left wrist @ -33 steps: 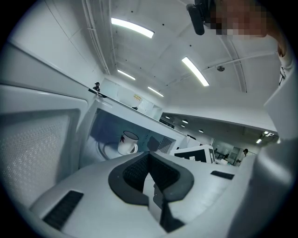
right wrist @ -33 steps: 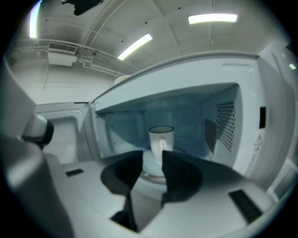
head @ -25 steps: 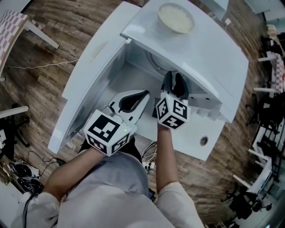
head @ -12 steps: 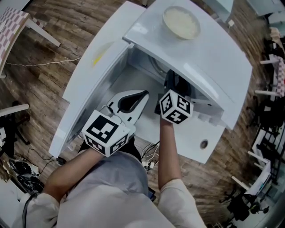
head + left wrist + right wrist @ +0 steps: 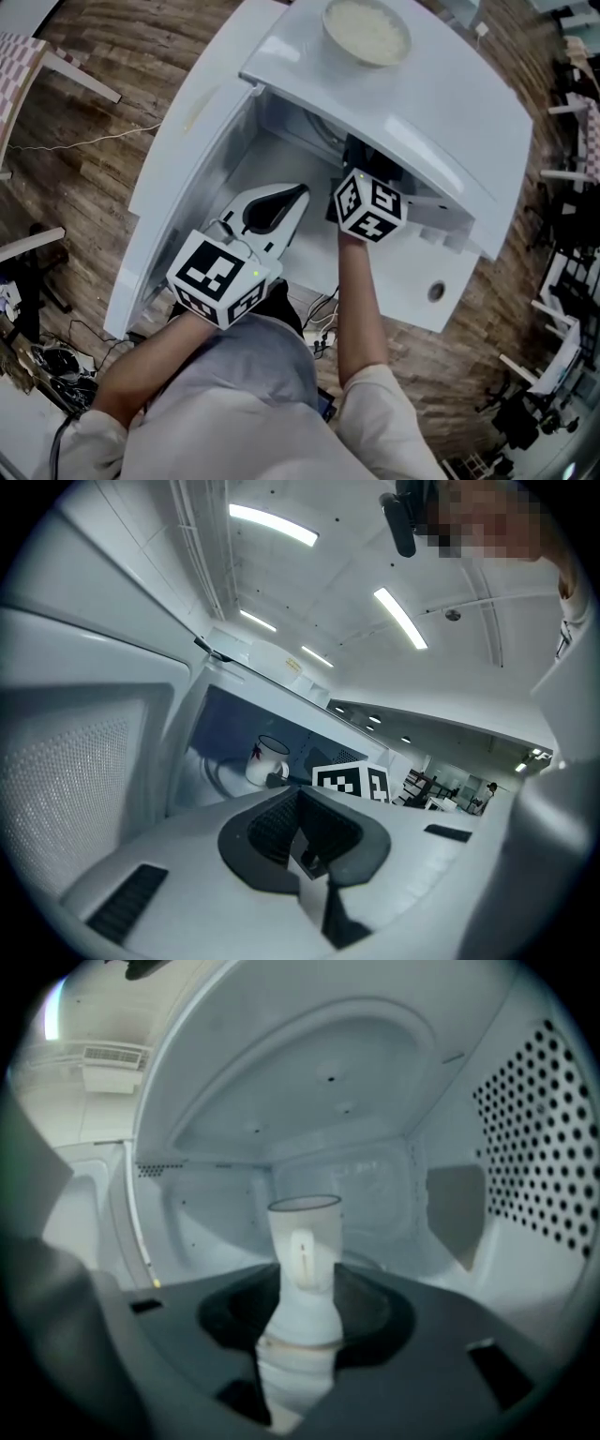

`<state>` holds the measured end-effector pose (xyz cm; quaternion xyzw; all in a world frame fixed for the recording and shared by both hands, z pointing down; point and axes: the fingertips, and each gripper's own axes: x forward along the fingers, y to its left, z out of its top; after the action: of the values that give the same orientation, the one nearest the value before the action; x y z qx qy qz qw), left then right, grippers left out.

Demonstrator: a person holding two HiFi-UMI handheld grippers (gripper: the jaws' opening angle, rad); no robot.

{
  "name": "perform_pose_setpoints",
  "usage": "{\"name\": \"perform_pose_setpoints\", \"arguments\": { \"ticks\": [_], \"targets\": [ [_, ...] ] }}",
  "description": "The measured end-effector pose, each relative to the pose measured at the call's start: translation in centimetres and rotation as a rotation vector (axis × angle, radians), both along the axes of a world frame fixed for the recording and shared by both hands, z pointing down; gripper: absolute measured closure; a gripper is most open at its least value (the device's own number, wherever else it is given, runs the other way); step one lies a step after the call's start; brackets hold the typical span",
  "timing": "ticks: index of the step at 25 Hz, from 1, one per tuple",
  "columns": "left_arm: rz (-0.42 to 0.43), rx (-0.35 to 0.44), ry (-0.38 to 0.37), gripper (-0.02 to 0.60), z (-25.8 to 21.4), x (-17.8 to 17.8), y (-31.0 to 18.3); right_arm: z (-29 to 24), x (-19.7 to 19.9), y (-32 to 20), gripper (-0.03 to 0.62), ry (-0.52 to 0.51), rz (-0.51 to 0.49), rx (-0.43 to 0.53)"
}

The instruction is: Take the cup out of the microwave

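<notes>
Microwave [image 5: 441,112]: white, large, cavity exposed so that the interior can be reached from the front; turntable inside.

Door [image 5: 178,178]: swung fully out at the microwave's left side, clear of the reach into the cavity.

Bowl [image 5: 367,31]: pale, resting on the microwave's top, well apart from the work; no part in this task, by the look of it.

Left gripper [image 5: 298,197]: outside the microwave, before its open front on the door side, pointing toward the cavity; jaws drawn together with nothing between them; judged to be waiting while the other gripper works.

Right gripper [image 5: 307,1290]: inside the microwave's cavity, pointing slightly downward; jaws have just been opening and stand at their widest, so as to pass either side of the cup; pads flank the cup but do not appear to press on it.

Cup [image 5: 305,1241]: white mug, upright on the microwave's turntable, near mid-cavity, handle toward the right gripper, body in the gap between its jaws; not yet gripped or lifted; closing comes next, in my judgement.
</notes>
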<state>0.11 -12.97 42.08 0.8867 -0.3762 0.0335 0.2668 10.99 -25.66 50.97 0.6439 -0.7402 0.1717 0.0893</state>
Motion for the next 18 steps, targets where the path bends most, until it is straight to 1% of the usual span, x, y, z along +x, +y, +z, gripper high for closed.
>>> {"name": "perform_pose_setpoints", "arguments": {
  "ticks": [4,10,15,18],
  "targets": [
    [0.005,-0.013,-0.008,0.572,0.4,-0.3,0.3,0.1,0.0,-0.4,0.421,0.028,0.011,-0.001],
    [0.006,-0.02,-0.01,0.572,0.8,-0.5,0.1,-0.1,0.0,-1.1,0.421,0.033,0.016,0.02],
    [-0.003,-0.027,0.0,0.572,0.7,-0.6,-0.4,-0.1,-0.1,-1.5,0.421,0.092,0.007,0.022],
    [-0.006,-0.03,0.001,0.572,0.7,-0.8,-0.6,-0.1,-0.3,-1.5,0.422,0.105,0.012,0.024]
  ]
}}
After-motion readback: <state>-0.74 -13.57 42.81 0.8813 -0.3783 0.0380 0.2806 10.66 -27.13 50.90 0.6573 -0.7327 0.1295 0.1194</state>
